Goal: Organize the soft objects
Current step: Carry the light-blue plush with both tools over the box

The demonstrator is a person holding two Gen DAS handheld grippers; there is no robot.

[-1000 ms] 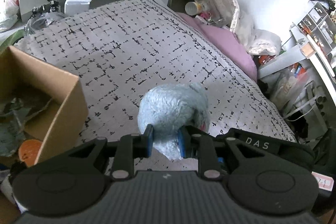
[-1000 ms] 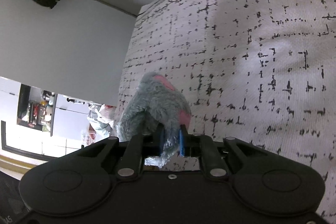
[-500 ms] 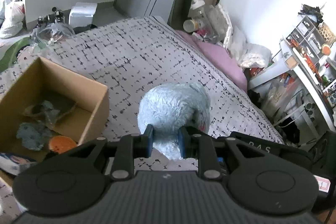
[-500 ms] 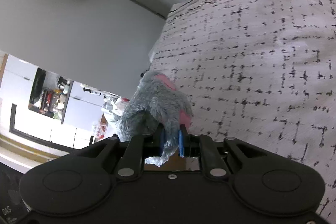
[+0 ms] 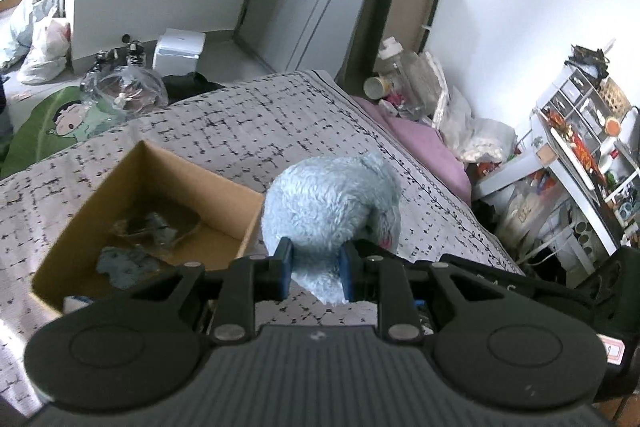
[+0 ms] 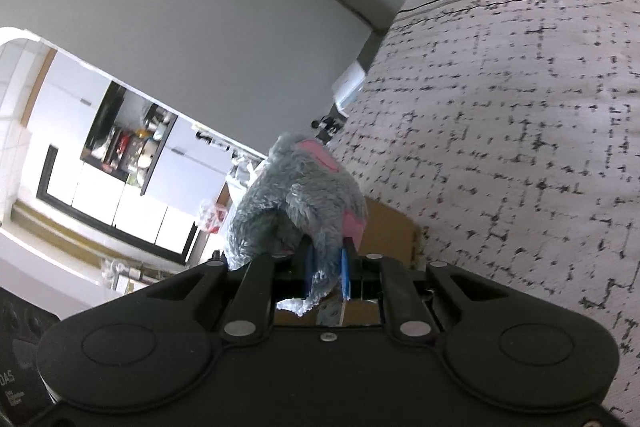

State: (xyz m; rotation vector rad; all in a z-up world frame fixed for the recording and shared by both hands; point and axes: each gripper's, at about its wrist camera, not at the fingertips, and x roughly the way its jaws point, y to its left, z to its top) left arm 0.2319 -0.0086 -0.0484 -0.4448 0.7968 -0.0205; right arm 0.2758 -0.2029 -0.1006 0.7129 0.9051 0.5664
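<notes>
My left gripper (image 5: 315,267) is shut on a fluffy light blue plush toy (image 5: 332,203) and holds it in the air above the bed, just right of an open cardboard box (image 5: 132,187). The box holds a grey-blue soft item (image 5: 124,263) and crumpled wrapping. My right gripper (image 6: 326,269) is shut on the same grey plush toy with pink patches (image 6: 296,203). A corner of the cardboard box (image 6: 392,231) shows behind it in the right wrist view.
The bed has a grey bedspread with black dashes (image 5: 248,123). A pink pillow (image 5: 420,143) lies at its far right edge. Bottles and bags (image 5: 400,83) stand beyond it. A cluttered white shelf (image 5: 580,147) is at the right. A green cushion (image 5: 52,123) lies at the left.
Both grippers have risen with the plush toy and tilted. The cardboard box has come fully into the left wrist view, farther below and left of the toy.
</notes>
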